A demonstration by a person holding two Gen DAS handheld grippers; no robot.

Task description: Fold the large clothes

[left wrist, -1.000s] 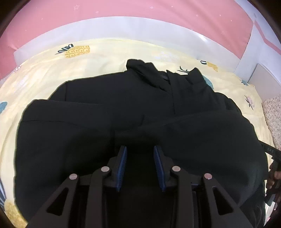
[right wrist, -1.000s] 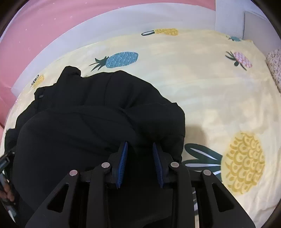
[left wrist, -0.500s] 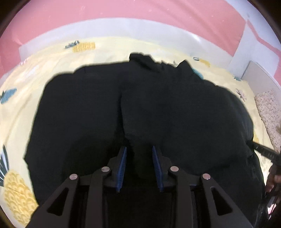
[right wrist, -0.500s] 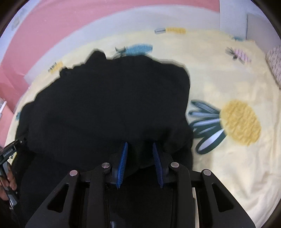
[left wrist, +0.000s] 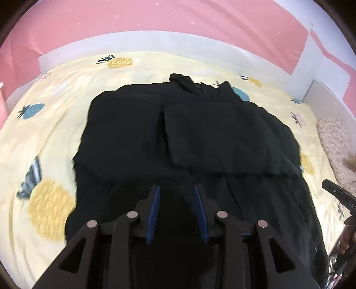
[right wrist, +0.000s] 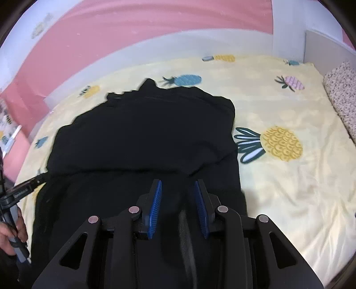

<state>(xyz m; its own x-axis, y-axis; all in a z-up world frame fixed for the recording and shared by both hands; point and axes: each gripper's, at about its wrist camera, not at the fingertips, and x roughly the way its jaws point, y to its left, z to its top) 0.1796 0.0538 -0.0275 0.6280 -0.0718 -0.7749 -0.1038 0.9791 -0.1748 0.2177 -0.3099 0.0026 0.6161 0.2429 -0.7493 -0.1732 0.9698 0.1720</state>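
A large black garment [left wrist: 200, 133] lies spread on the yellow pineapple-print sheet [left wrist: 55, 133], its collar end far from me. Its near part rises off the bed toward both grippers. In the left wrist view my left gripper [left wrist: 176, 189] is shut on a bunch of that black cloth. In the right wrist view the garment [right wrist: 144, 133] fills the middle, and my right gripper [right wrist: 177, 184] is shut on its near edge the same way. Each view catches the other gripper at its side edge, held by a hand [right wrist: 13, 231].
The sheet [right wrist: 289, 189] runs bare to the right of the garment. A white bed frame [left wrist: 155, 42] and a pink wall [left wrist: 178, 15] stand behind. A speckled cushion [right wrist: 342, 93] lies along the right edge of the bed.
Both grippers have drawn back and upward with the cloth in them. The garment's near part is pulled out flatter, and more sheet shows around it.
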